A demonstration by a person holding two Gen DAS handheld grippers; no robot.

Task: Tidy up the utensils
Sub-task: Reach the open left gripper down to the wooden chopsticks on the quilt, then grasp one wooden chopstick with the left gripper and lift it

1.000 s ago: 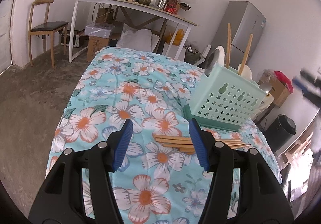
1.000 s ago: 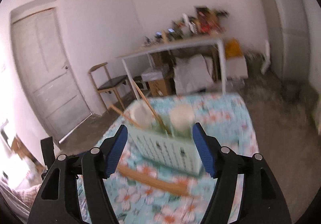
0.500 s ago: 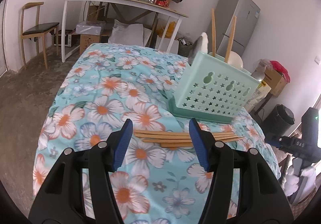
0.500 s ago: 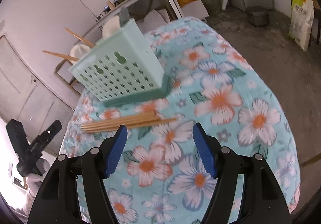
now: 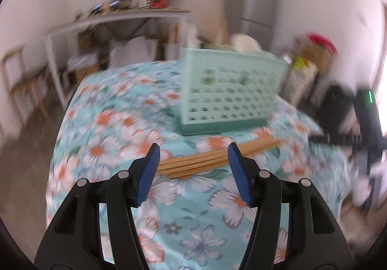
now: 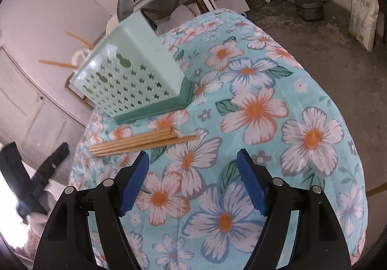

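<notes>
Roughly five chopsticks point(image 6: 142, 142) are bunched flat on the floral cloth point(image 6: 266, 110) just before the one green basket point(image 6: 130, 71), two more poking from it, both grippers point(image 5: 193, 163) point(image 6: 192, 173) spread empty, right's just widened.

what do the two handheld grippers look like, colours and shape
Both match: the left gripper and right gripper have black plastic arms with triangular cut-outs and silver round pivot bolts, tipped with blue ribbed pads. No cables or sleeves are visible.

No readable text anywhere — the printing on the sack point(image 6: 364, 12) (by the floor) is too blurred.
</notes>
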